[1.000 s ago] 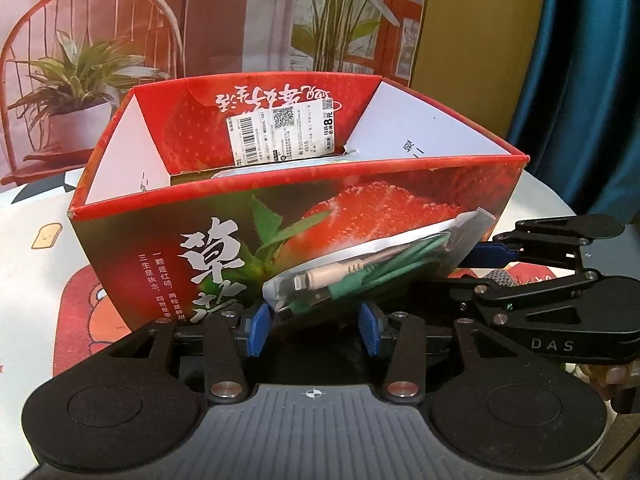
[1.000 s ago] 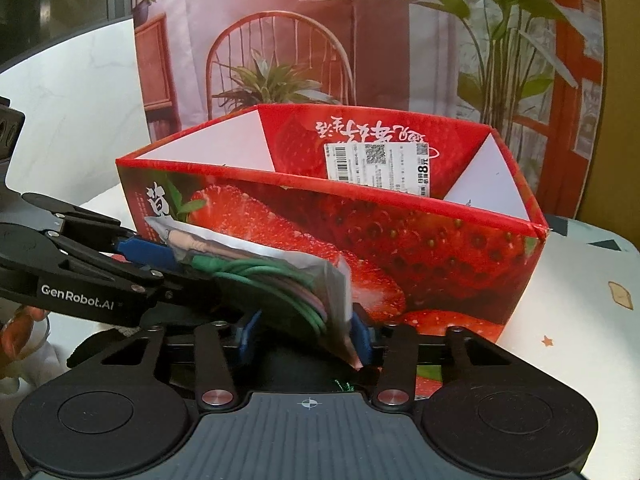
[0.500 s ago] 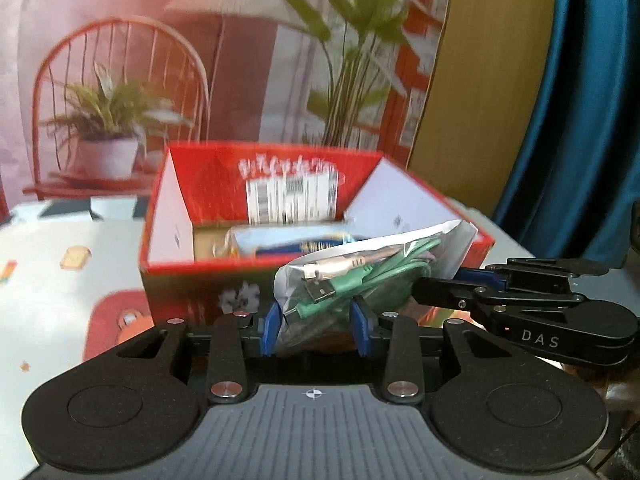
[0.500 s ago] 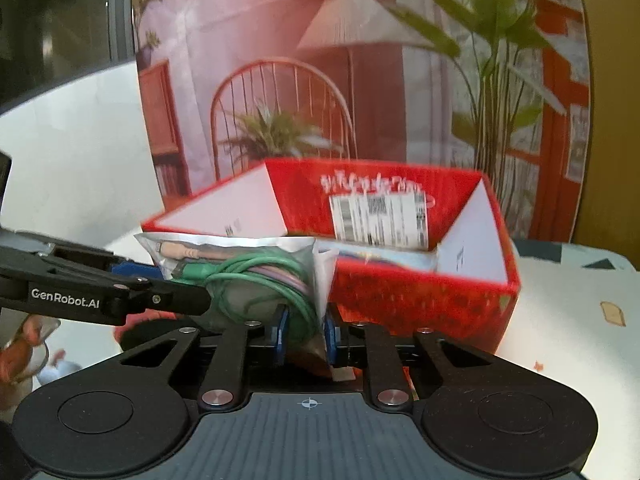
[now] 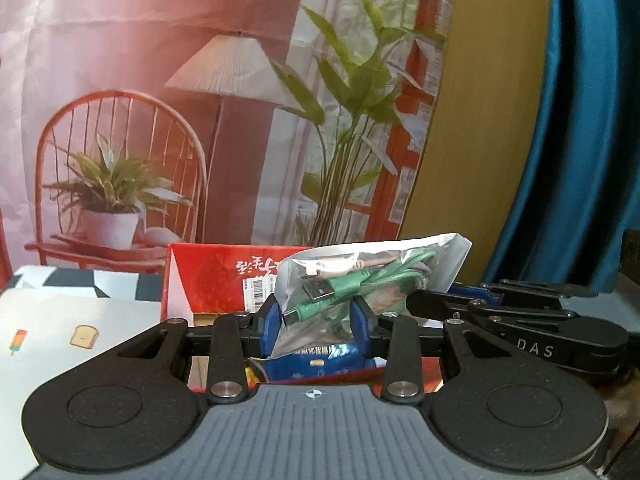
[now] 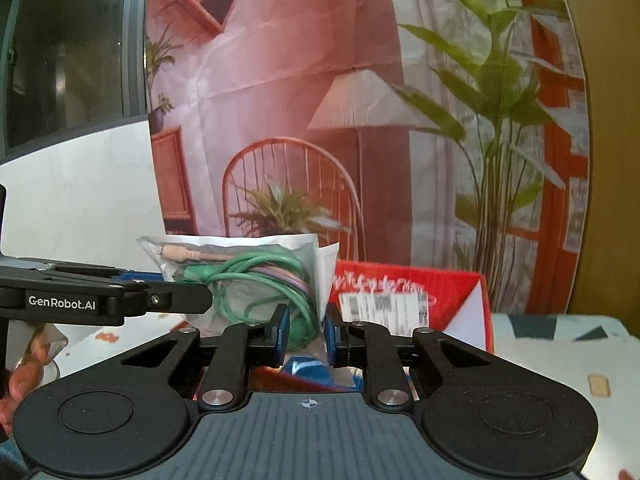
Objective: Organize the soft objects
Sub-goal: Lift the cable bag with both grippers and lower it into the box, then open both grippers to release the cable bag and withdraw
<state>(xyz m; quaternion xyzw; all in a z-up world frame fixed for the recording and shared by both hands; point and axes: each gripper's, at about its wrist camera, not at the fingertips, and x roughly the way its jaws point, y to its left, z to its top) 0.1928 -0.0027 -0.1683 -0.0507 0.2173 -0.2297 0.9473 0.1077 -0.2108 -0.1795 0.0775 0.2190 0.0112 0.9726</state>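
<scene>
**Two grippers, one bag**

Both grippers clamp the same clear bag (image 5: 372,276) of coiled green cables, holding it above the red box (image 5: 208,276). Left gripper (image 5: 314,322) pinches the bag's lower left part, jaws partly closed on it. Right gripper (image 6: 306,330) has jaws nearly together, squeezing the bag's right end.

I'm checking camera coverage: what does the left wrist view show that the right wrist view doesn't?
Only the left wrist view: a blue curtain and the USB plug in the bag. Only the right wrist view: a dark window and fingers at the edge. Both: the clear bag of cables, pinched by the left gripper and right gripper, above the red strawberry box.
</scene>
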